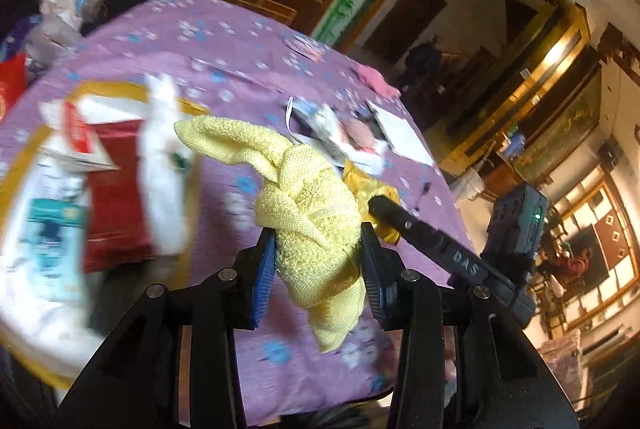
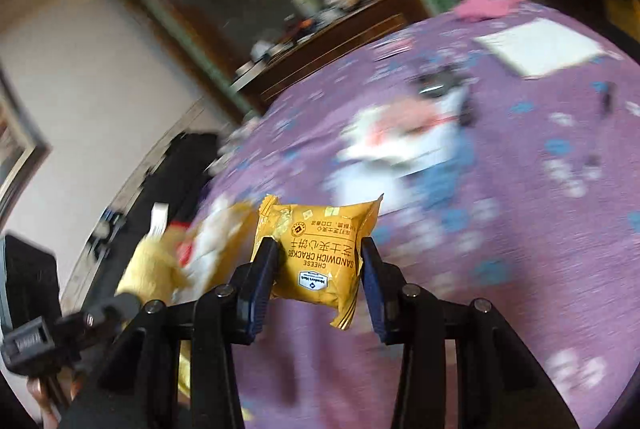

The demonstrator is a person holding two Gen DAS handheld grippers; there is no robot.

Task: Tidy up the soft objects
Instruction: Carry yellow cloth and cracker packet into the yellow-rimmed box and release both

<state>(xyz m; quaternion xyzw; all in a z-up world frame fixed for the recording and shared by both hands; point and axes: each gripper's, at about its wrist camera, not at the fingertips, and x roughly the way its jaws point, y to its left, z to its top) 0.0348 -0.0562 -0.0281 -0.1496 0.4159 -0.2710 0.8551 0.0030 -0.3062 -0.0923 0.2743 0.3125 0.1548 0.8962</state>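
Two fisheye views look forward along hand-held grippers above a counter (image 1: 224,41) draped in a purple cloth with blue and white flowers; much of both views is smeared by motion blur, so many things on the cloth cannot be made out. In the left wrist view, the left gripper (image 1: 318,261) pinches a knotted pale yellow towel (image 1: 308,205) between its blue-faced pads, the towel lifted clear of the cloth with one end trailing up and left and another hanging below the pads. At the left edge lies a blurred heap inside a yellow-rimmed tray (image 1: 120,87): a red packet (image 1: 116,197), white wrappers and a white fluffy item (image 1: 164,165), their printing unreadable. Beyond the towel sit a blurred cluster of small packets and a white paper sheet (image 1: 404,137), with a pink cloth (image 1: 376,79) near the far edge. The right gripper's finger reaches in from the right, marked "DAS", its tip hidden against a yellow wrapper (image 1: 372,191) mostly covered by the towel. In the right wrist view, the right gripper (image 2: 320,269) clamps that yellow snack packet (image 2: 316,253) by its sides, held above the cloth; its label, seen upside down, reads "CHEESE SANDWICH CRACKERS" with Chinese characters and a small blue "Member's Mark" badge. Low on the left, the yellow towel and part of the left gripper are blurred and cut off by the frame. A cluttered wooden sideboard (image 2: 320,25) stands beyond the counter, its contents indistinct.
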